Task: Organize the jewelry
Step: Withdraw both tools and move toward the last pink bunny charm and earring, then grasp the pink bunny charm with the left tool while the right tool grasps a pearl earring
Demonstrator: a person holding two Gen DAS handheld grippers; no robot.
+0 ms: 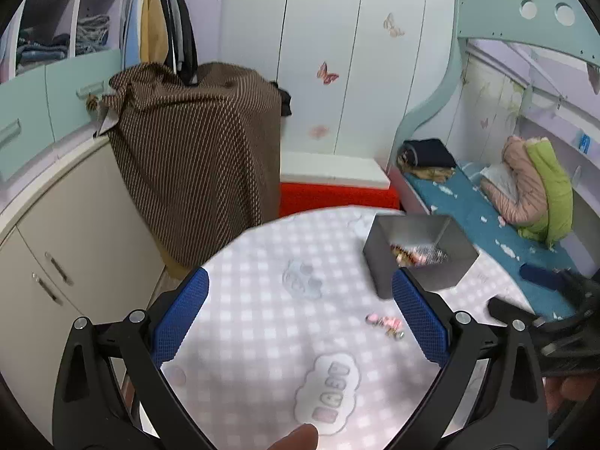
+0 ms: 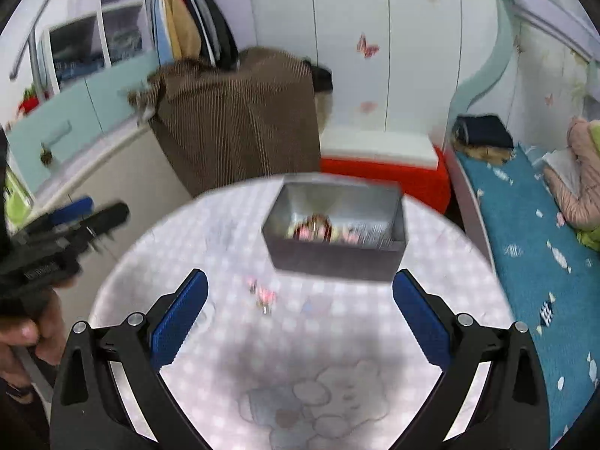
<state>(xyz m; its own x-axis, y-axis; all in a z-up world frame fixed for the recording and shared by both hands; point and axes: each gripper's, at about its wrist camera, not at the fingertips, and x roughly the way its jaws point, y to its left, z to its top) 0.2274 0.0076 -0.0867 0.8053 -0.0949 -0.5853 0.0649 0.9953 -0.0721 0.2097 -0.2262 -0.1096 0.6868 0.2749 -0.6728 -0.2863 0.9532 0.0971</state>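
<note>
A grey open box (image 1: 420,258) holding several small pink and gold jewelry pieces stands at the far right of a round table with a pink checked cloth (image 1: 262,322). It also shows in the right wrist view (image 2: 337,236). A small pink jewelry piece (image 1: 386,324) lies loose on the cloth in front of the box, and shows blurred in the right wrist view (image 2: 262,296). My left gripper (image 1: 300,318) is open and empty above the cloth. My right gripper (image 2: 300,318) is open and empty, short of the box.
A brown patterned cloth covers a tall object (image 1: 198,157) behind the table. A red and white box (image 1: 337,187) sits on the floor. A bed with a blue sheet (image 1: 487,217) lies right. Beige cabinets (image 1: 75,243) stand left.
</note>
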